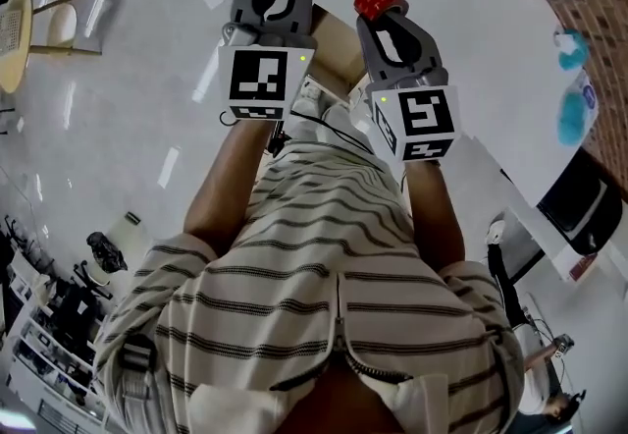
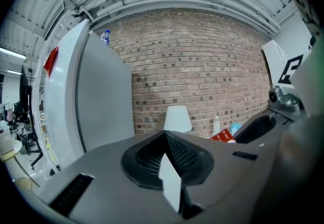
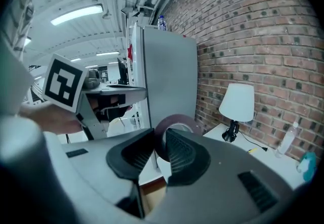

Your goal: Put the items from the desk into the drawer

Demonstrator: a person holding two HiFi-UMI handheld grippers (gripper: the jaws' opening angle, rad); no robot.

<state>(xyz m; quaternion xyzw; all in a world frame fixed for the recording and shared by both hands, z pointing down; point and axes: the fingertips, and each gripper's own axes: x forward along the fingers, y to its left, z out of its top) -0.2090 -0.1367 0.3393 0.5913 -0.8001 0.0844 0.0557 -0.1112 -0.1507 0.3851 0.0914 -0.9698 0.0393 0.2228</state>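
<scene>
Judging from the roll of tape (image 3: 174, 122) pinched in the right gripper (image 3: 161, 143), in the air left of the lamp (image 3: 238, 102), and the left gripper (image 2: 165, 142) pressed together on nothing, this item is picked up but not yet in the drawer.

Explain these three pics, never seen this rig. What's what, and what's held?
No robot: a person in a striped shirt holds a hand-held gripper in each hand. The head view looks down from the person's head; the other two cameras ride on those, looking along the jaws. The right hand-held gripper is clamped on a red tape roll. The left hand-held gripper is closed, seemingly empty. A white desk by the brick wall carries a lamp and a bottle.
</scene>
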